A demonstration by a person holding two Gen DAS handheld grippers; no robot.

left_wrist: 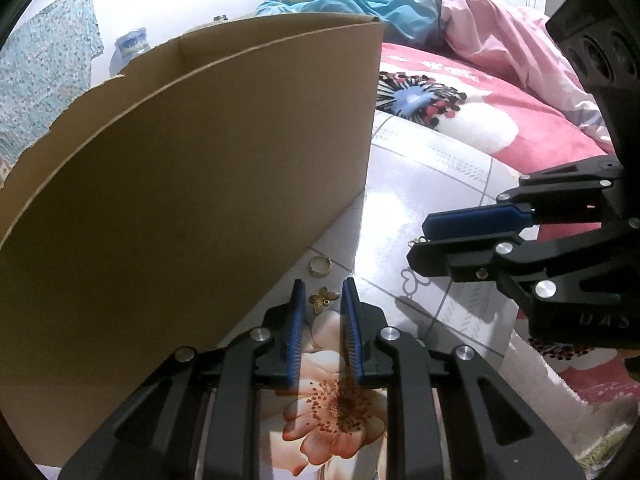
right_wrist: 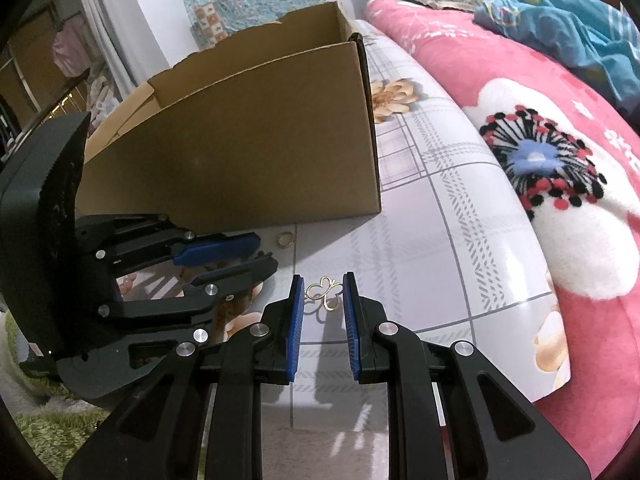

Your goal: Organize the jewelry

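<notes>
A tall open cardboard box (left_wrist: 200,160) stands on the floral bedsheet (left_wrist: 420,184), filling the left wrist view from 9 to 11 o'clock. A gold ring (left_wrist: 319,266) lies loose at the foot of its wall, just beyond the left tool (left_wrist: 323,294) at 12 o'clock. That tool is drawn in narrow around a bronze butterfly charm (left_wrist: 320,300), which sits between the very tips of the blue pads and appears to be pinched there, low against the sheet. At 3 o'clock the right tool (right_wrist: 322,292) is clamped on a gold butterfly-outline pendant (right_wrist: 325,294), held clear of the sheet, with its shadow thrown below. A pink flowered blanket (right_wrist: 520,92) is heaped further right.

The step in hand is judged to be the pickup of the charm for the box. Since so thin a piece is caught only at the tips, the hold should be tested with a small lift before any travel is made. The box wall is high, so the charm should be raised well above the rim, carried across level, and let go low inside. The ring should be left undisturbed for a later pass.
</notes>
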